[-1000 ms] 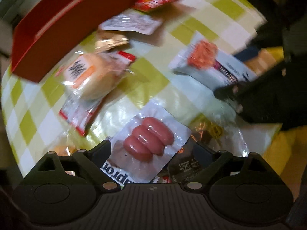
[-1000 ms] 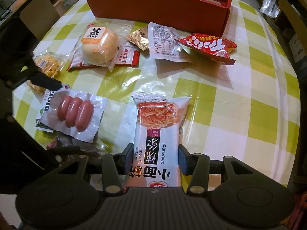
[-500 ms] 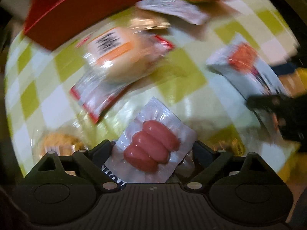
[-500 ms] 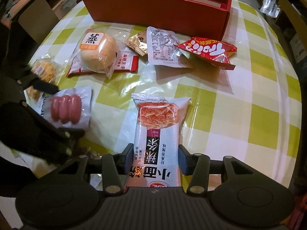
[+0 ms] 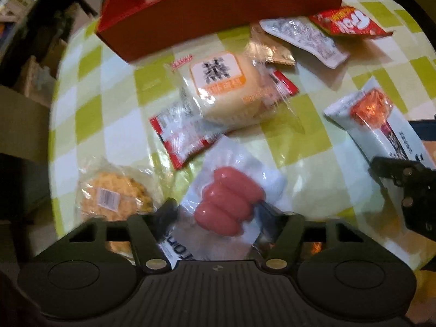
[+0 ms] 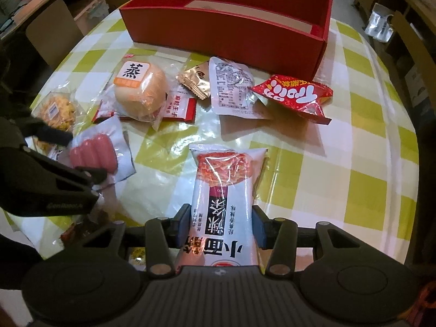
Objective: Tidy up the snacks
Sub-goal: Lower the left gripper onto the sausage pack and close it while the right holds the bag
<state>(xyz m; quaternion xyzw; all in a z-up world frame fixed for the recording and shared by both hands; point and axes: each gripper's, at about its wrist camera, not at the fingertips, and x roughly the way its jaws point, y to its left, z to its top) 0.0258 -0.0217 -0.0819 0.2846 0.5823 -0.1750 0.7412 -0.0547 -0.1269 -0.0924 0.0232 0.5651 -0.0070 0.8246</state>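
While the left gripper (image 5: 215,215) is pointing steeply down at the checked tablecloth (image 5: 120,125), its jaws have just been closing, and the sausage pack (image 5: 231,204) with 3 pink sausages is sitting between them, its wrapper crumpling against both fingers, so it is clamping the pack. Just left of it a round yellow snack (image 5: 113,197) in clear wrap is lying on the cloth. Beyond, a wrapped bun (image 5: 226,90) is resting on a red-edged packet (image 5: 185,139), and the red box (image 5: 218,8) is standing at the far edge. At the right, the right gripper's black finger is showing, touching the white noodle-snack bag (image 5: 373,120).

Seen from the right wrist, the right gripper (image 6: 220,223) is clenching the near end of the white noodle-snack bag (image 6: 226,190), both pads pressing its sides. The left gripper (image 6: 79,155) is showing at the left edge, around the sausage pack (image 6: 100,147). Farther off, the bun (image 6: 140,90), a gold packet (image 6: 194,81), a silver pouch (image 6: 231,90) and a red crisp bag (image 6: 294,95) are lying in a row before the open red box (image 6: 226,35).
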